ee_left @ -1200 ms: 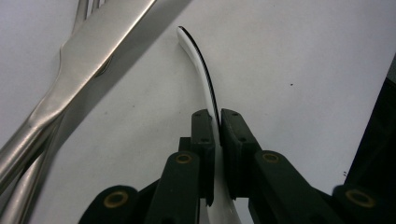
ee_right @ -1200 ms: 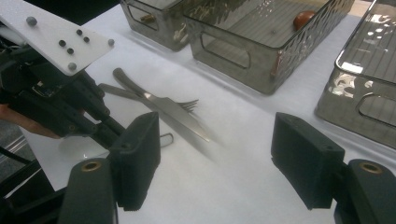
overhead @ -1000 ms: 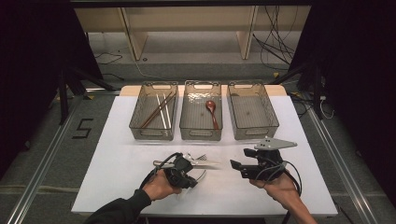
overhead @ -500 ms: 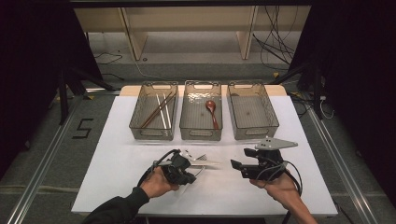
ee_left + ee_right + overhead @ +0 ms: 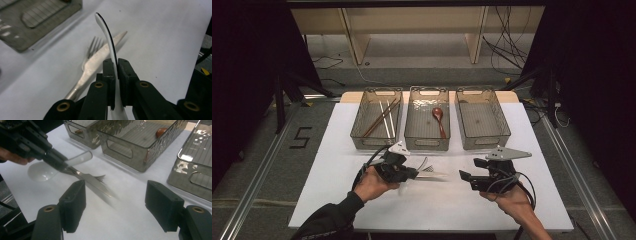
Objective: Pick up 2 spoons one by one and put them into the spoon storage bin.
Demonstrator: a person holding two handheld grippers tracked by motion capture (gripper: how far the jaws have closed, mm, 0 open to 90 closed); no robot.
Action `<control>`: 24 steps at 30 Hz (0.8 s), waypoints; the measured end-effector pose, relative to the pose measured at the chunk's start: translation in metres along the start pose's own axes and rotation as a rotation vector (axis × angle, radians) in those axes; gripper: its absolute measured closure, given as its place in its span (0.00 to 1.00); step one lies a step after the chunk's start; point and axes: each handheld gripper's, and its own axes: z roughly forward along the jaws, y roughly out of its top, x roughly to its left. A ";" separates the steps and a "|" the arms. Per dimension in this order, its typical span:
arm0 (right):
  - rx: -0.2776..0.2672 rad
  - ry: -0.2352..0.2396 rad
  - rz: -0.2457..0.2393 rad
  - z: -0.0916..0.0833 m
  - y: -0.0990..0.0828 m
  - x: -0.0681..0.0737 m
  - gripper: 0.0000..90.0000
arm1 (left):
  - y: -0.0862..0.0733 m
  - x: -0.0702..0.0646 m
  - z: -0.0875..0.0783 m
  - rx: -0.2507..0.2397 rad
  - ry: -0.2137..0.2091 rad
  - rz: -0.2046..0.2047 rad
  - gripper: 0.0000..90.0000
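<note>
My left gripper (image 5: 414, 173) is shut on the handle of a white spoon (image 5: 106, 27), which it holds edge-on a little above the table. From the right gripper view the spoon's bowl (image 5: 40, 171) hangs by the hand and its handle sticks out past the left gripper (image 5: 58, 161). Under the spoon a metal fork (image 5: 93, 47) and a knife (image 5: 113, 41) lie together on the white table (image 5: 337, 165). My right gripper (image 5: 467, 180) stands open to the right of them, jaws wide apart (image 5: 116, 195), with nothing between them.
Three clear bins stand in a row at the back. The left bin (image 5: 362, 135) holds chopsticks (image 5: 379, 119), the middle bin (image 5: 427, 142) holds a brown spoon (image 5: 439, 116), and the right bin (image 5: 483, 137) has a bare floor. Dark floor surrounds the table.
My left gripper has moved away from the person, toward the bins, with the white spoon in it. The right gripper has stayed in place.
</note>
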 end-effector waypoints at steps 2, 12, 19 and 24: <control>-0.004 -0.002 0.002 0.000 0.000 0.000 0.38 | 0.004 0.005 -0.004 -0.021 0.010 -0.005 0.94; -0.016 0.002 0.007 -0.001 0.000 -0.001 0.37 | 0.027 0.023 -0.012 -0.087 0.046 -0.007 0.93; -0.033 -0.005 0.012 -0.002 0.000 -0.001 0.33 | 0.043 0.037 -0.012 -0.127 0.077 -0.017 0.93; -0.042 -0.001 0.023 -0.001 0.001 -0.001 0.29 | 0.053 0.047 -0.012 -0.148 0.093 -0.027 0.93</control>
